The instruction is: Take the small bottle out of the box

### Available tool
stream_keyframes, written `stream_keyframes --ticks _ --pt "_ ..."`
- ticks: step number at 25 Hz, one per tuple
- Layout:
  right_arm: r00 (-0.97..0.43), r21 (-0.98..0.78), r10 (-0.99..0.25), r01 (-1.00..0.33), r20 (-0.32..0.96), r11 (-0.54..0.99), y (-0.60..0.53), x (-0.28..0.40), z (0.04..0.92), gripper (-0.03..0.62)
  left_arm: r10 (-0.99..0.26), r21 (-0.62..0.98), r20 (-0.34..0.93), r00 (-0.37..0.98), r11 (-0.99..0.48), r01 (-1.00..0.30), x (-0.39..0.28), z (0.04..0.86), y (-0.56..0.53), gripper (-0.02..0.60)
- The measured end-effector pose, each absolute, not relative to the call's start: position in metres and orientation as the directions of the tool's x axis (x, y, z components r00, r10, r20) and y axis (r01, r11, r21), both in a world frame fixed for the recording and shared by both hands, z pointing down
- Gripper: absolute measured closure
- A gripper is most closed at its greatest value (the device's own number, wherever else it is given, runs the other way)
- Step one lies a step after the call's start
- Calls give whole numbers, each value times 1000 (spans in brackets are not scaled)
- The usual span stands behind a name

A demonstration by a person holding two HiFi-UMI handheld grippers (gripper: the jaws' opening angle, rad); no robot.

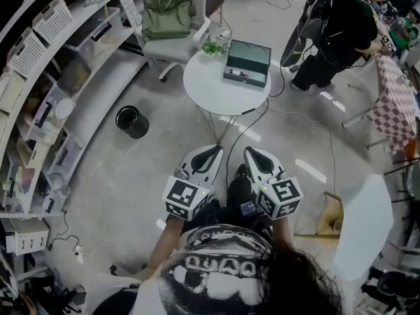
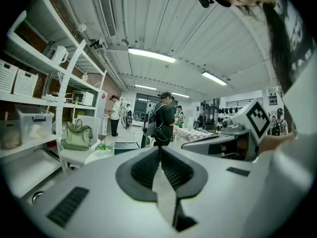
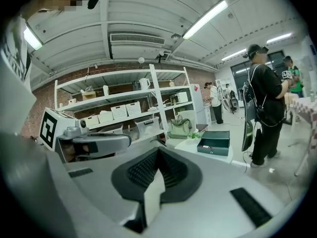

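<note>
I held left gripper (image 1: 211, 153) at lower centre, jaws pressed together, empty, right gripper (image 1: 253, 155) beside it, jaws likewise together, box (image 1: 247, 63) open on table (image 1: 200, 84), upper centre.

Place: workshop-lab | Signs: open shelving (image 1: 98, 90), storage bins (image 1: 51, 18), ceiling strip lights (image 2: 151, 55)

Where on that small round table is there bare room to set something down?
The round table is bare on its near and left part, between the green box and the near rim. The far edge is crowded: a plant and glass jar beside the box.
</note>
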State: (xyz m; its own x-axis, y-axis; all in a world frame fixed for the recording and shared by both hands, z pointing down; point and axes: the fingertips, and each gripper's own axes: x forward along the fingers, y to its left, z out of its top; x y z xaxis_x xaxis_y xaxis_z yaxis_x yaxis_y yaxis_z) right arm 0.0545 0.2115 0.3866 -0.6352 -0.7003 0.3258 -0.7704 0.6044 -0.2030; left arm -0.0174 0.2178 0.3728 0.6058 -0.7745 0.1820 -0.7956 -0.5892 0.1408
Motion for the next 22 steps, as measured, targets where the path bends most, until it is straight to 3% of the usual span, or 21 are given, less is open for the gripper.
stream_keyframes --ticks 9,22 --pt "-696 -221 -634 -713 336 666 118 71 401 595 -809 136 241 536 -519 -844 -2 390 135 558" --pt "-731 -275 -568 -674 377 685 -7 143 427 595 -816 108 310 487 -479 -871 71 398 27 558"
